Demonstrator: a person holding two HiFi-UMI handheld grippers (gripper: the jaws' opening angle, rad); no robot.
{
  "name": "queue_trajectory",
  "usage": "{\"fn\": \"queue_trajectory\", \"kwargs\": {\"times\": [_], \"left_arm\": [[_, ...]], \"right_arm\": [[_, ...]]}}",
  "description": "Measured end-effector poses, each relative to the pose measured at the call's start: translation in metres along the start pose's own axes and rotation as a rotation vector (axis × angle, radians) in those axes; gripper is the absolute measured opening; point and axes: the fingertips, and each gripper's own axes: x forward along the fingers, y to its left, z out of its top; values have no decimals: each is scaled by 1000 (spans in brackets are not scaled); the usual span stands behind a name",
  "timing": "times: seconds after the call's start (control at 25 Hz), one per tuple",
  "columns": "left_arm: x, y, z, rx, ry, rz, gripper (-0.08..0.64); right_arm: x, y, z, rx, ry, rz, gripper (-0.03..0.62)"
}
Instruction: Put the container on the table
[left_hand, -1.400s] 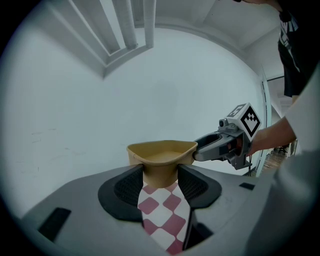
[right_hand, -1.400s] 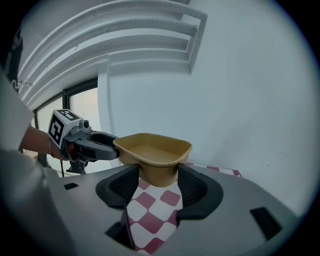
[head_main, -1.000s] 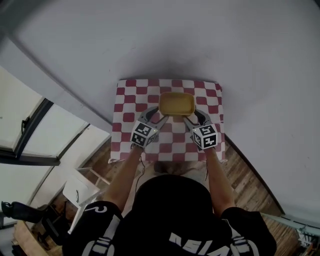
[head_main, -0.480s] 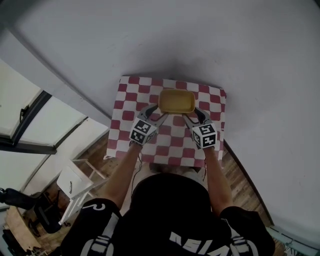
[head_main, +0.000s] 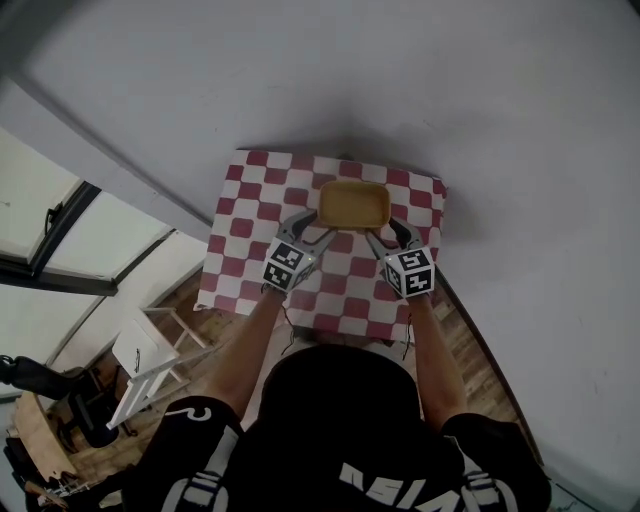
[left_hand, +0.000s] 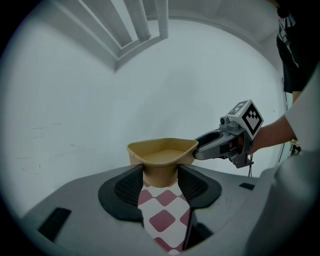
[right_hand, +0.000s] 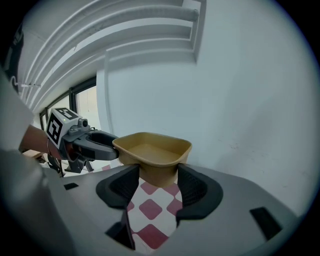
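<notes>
Over the wall-side half of the counter (head_main: 225, 285), which a red-and-white checked cloth (head_main: 262, 205) covers completely, we hold the yellow container (head_main: 353, 205) between our two tools. The left hand-held gripper (head_main: 312, 231) is clamped on the container's left end and the right hand-held gripper (head_main: 383, 234) on its right end. From the head view the container's rim hides the tips of both sets of jaws.

The left gripper view makes that grip clear: the left hand-held gripper (left_hand: 160, 181) has its ribbed pads pressed against the sloping wall of the container (left_hand: 162, 152). The right hand-held gripper (left_hand: 224, 143) reaches in from the far end. The right gripper view mirrors this, with the right hand-held gripper (right_hand: 157, 182) closed on the container (right_hand: 152, 148) and the left hand-held gripper (right_hand: 82, 141) opposite.

Checked cloth shows just below the container in both gripper views. The jaws cover its base, though, so we cannot tell whether it rests on the cloth or hangs just above it. The container looks empty inside.

Our own head and shoulders cut off the counter's near edge, and its legs are hidden. A white chair (head_main: 140, 358) stands on the wooden floor (head_main: 470, 345) at lower left, partly out of sight.
</notes>
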Motion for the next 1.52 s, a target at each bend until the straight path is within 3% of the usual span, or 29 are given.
{"fn": "queue_trajectory", "kwargs": {"times": [0.52,1.52], "left_arm": [[25,-52,-1,8,21,40,229],[12,-56,-9,19,44,53,229]], "right_arm": [[-37,-33,-27,-16,13,62,253],[-40,-19,-35,-21,24,78,252]]}}
